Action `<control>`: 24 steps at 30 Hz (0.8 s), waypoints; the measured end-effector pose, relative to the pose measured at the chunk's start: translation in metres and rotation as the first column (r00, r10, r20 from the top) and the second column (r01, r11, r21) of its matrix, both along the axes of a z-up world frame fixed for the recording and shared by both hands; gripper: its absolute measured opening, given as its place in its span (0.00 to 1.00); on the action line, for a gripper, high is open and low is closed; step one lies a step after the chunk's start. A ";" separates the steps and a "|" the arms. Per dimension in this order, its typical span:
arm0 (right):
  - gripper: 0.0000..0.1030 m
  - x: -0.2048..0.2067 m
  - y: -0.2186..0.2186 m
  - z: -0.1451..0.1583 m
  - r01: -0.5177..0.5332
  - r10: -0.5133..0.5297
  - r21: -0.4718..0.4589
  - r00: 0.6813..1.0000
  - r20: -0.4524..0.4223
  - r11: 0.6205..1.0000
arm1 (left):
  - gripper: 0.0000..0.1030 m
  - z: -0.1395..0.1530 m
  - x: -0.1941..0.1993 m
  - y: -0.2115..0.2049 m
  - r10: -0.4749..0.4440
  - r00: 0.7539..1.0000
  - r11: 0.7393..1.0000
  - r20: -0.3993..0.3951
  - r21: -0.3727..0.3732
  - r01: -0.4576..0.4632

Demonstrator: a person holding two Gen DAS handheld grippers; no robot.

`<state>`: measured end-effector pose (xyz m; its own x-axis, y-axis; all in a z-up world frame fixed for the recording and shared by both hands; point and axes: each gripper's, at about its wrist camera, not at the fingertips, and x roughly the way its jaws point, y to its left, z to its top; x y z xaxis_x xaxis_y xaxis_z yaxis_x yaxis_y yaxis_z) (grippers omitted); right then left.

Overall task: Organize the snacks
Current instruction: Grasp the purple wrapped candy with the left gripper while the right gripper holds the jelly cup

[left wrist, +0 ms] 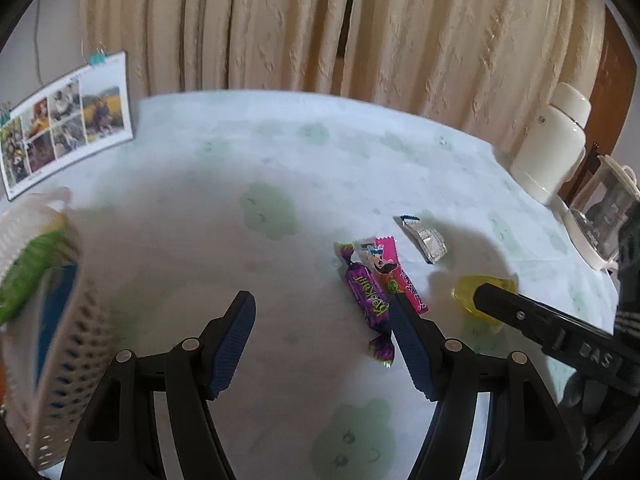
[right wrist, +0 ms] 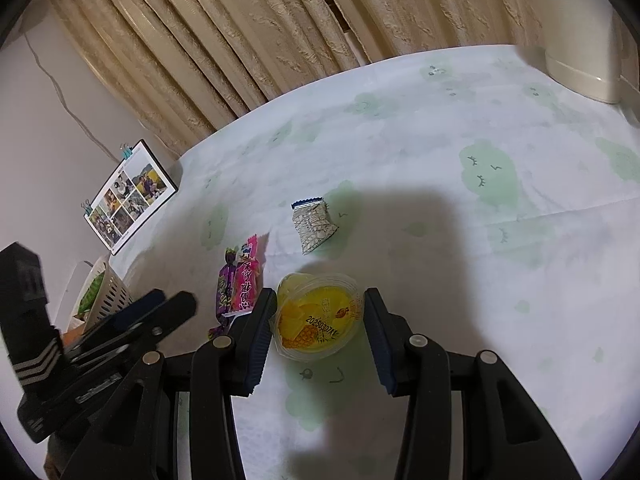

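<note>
- Two grippers, both spread and empty: right gripper (right wrist: 320,320) straddles the jelly cup (right wrist: 318,316) on the table (right wrist: 480,260); left gripper (left wrist: 322,344) hovers beside the candies (left wrist: 366,292).
- Cup looks light, thin-walled, slippery; squeeze gently across its sides.

Both jaws gape wide: the left hand-held gripper (left wrist: 322,308) hangs level, the right hand-held gripper (right wrist: 320,306) at its three o'clock.
</note>
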<state>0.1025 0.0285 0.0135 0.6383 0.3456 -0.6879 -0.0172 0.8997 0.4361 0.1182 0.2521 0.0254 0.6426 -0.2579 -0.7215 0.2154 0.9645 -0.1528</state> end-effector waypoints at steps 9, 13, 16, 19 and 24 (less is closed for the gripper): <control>0.41 0.001 -0.006 -0.001 0.019 -0.019 0.020 1.000 -0.005 1.000 | 0.68 -0.010 0.019 -0.016 0.003 1.000 1.000 -0.026 0.013 -0.003; 0.41 0.001 -0.006 -0.001 0.019 -0.019 0.020 1.000 -0.006 1.000 | 0.68 -0.017 0.027 -0.015 0.024 0.998 1.000 -0.057 0.019 -0.023; 0.41 0.001 -0.006 -0.001 0.018 -0.018 0.021 1.000 -0.004 1.000 | 0.68 -0.017 0.027 -0.013 0.046 0.998 0.998 -0.046 0.034 -0.045; 0.41 0.001 -0.006 -0.001 0.018 -0.018 0.019 1.000 -0.004 1.000 | 0.67 -0.019 0.027 -0.010 0.055 0.997 0.998 -0.051 0.034 -0.053; 0.42 0.001 -0.006 -0.001 0.017 -0.017 0.020 1.000 -0.004 1.000 | 0.53 -0.019 0.026 -0.017 0.039 0.998 0.996 -0.039 0.076 -0.036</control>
